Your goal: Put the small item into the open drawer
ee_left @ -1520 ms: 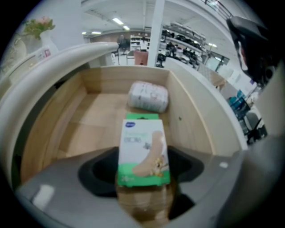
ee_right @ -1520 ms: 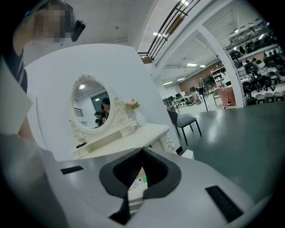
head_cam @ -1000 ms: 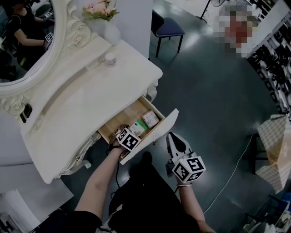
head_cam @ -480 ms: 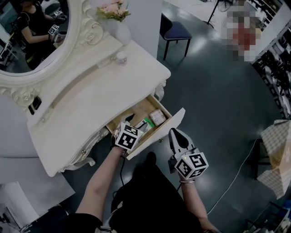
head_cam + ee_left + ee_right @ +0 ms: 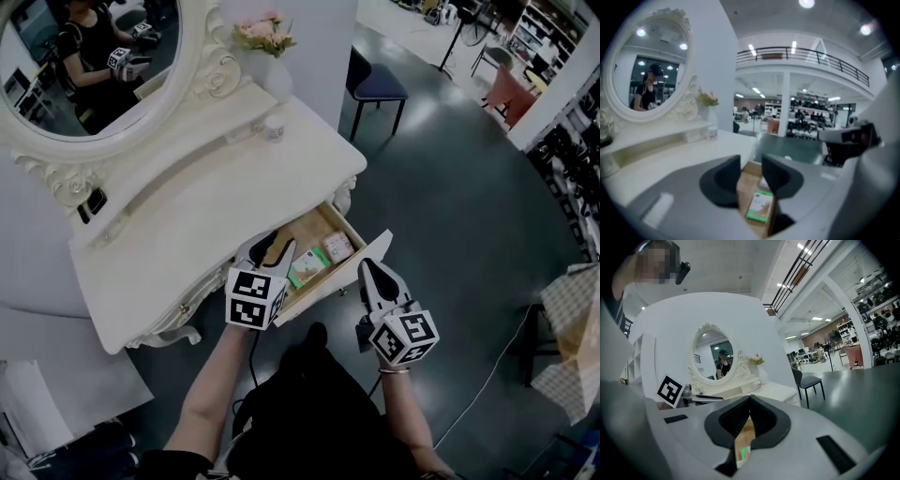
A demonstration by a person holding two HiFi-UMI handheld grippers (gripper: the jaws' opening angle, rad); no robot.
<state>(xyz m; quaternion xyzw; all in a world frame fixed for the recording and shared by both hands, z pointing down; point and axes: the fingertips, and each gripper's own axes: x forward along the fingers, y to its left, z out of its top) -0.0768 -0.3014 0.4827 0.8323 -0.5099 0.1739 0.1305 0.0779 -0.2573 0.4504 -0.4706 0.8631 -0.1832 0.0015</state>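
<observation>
The small item, a green-and-white box (image 5: 307,267), lies flat in the open wooden drawer (image 5: 323,286) of the white dressing table (image 5: 206,216), beside a paler small box (image 5: 338,247). My left gripper (image 5: 272,246) hovers over the drawer's left end, above the green box (image 5: 761,206). The left gripper (image 5: 751,161) is closing its jaws, with a gap still between them and nothing in it. My right gripper (image 5: 367,269) hangs just outside the drawer front. The right gripper (image 5: 750,398) is shut and empty, with the green box (image 5: 744,453) visible beyond it.
An oval mirror (image 5: 84,66) with a carved frame, a vase of pink flowers (image 5: 265,37) and a small jar (image 5: 274,127) stand at the back of the table. A dark chair (image 5: 375,84) stands on the grey floor to the right. The person's legs are below the drawer.
My left gripper has lifted out of the drawer and drawn back toward its left end, leaving the green box inside. The right gripper has hardly moved.
</observation>
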